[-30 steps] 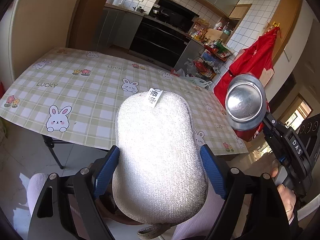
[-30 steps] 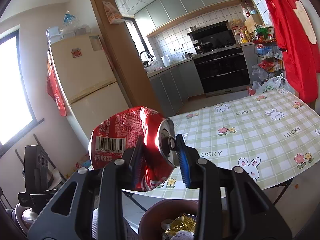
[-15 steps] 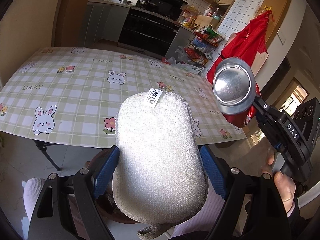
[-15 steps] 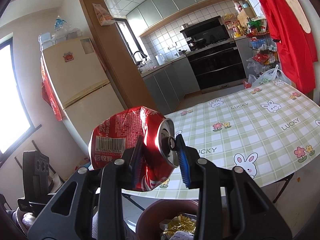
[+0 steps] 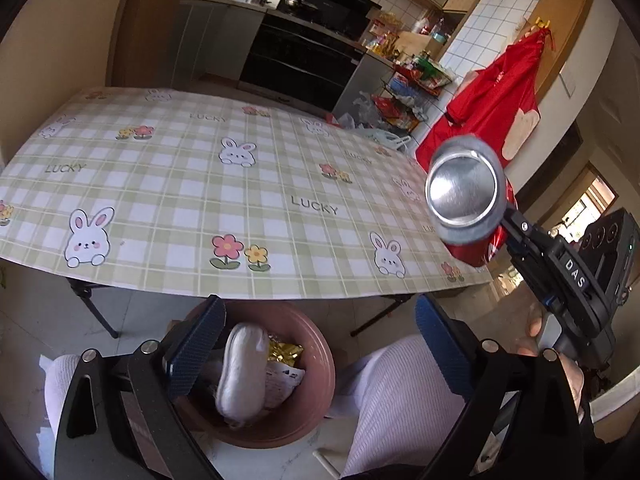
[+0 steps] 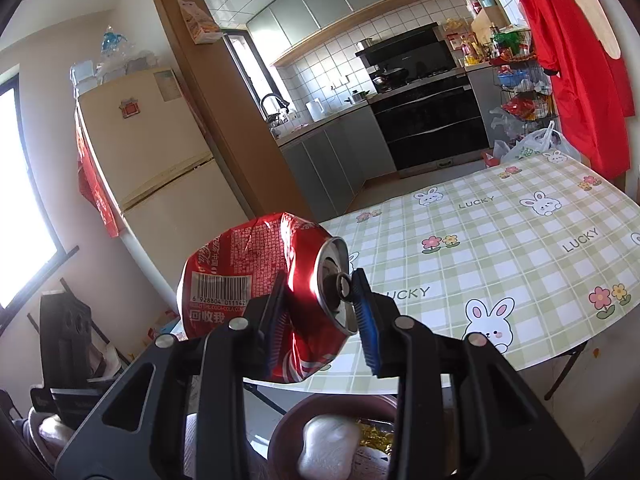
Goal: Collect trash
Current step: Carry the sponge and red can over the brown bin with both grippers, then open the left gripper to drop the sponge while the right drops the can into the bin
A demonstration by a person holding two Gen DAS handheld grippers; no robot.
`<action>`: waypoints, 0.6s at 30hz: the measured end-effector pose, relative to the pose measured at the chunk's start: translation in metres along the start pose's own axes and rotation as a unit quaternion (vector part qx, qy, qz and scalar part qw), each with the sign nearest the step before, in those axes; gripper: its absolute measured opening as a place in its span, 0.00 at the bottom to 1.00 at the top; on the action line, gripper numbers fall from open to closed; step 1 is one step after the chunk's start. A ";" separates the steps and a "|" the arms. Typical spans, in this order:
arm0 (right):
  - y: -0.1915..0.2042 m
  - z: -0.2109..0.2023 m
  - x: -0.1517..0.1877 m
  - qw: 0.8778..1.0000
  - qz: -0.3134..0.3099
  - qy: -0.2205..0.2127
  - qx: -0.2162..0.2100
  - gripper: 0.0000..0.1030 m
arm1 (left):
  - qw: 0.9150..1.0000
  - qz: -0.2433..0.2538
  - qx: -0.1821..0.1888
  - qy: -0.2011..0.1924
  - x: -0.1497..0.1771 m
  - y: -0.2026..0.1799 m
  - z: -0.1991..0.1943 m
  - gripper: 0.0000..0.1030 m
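Note:
My left gripper [image 5: 320, 344] is open and empty, right above a brown bin [image 5: 320, 364] on the floor. A white sponge [image 5: 242, 372] lies in the bin on gold and white wrappers. My right gripper [image 6: 322, 312] is shut on a crushed red cola can [image 6: 256, 276], held in the air near the table's front edge. The can's silver bottom [image 5: 464, 190] shows in the left wrist view at the right, with the right gripper behind it. The bin [image 6: 288, 428] and the sponge [image 6: 328, 448] also show low in the right wrist view.
A table with a green checked bunny cloth [image 5: 240, 184] stands just beyond the bin. The person's legs in white trousers [image 5: 400, 400] flank the bin. A fridge [image 6: 152, 160] stands at the left, kitchen counters and an oven [image 6: 432, 120] behind the table.
My left gripper has opened and let go of the white sponge, which has dropped into the bin. The right gripper still holds the can, shifted slightly.

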State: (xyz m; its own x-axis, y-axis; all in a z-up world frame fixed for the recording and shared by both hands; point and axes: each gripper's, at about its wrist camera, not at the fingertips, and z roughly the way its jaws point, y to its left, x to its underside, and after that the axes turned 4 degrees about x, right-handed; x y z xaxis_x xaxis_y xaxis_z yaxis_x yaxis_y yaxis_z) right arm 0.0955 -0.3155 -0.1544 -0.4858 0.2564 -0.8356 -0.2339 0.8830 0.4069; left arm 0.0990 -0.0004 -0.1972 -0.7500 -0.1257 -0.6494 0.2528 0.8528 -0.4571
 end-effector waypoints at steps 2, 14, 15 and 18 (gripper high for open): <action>0.004 -0.001 0.000 1.000 -0.012 0.003 0.002 0.34 | 0.999 -0.008 -0.019 -0.025 -0.008 0.007 -0.012 0.93; 0.036 0.003 0.011 0.996 -0.077 0.048 0.001 0.34 | 0.979 -0.035 -0.126 -0.157 -0.041 0.053 -0.100 0.94; 0.039 0.005 0.012 0.995 -0.081 0.052 0.001 0.34 | 0.978 -0.038 -0.129 -0.161 -0.041 0.056 -0.105 0.94; 0.048 0.009 0.016 0.994 -0.091 0.064 -0.003 0.34 | 0.975 -0.045 -0.135 -0.168 -0.036 0.064 -0.114 0.94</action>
State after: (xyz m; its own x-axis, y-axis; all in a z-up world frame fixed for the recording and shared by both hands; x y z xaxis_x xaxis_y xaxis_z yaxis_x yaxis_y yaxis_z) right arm 0.0838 -0.2652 -0.1514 -0.5375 0.0395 -0.8423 -0.3327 0.9079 0.2549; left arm 0.0725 0.1169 -0.1341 -0.5069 -0.3265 -0.7978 -0.0091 0.9275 -0.3738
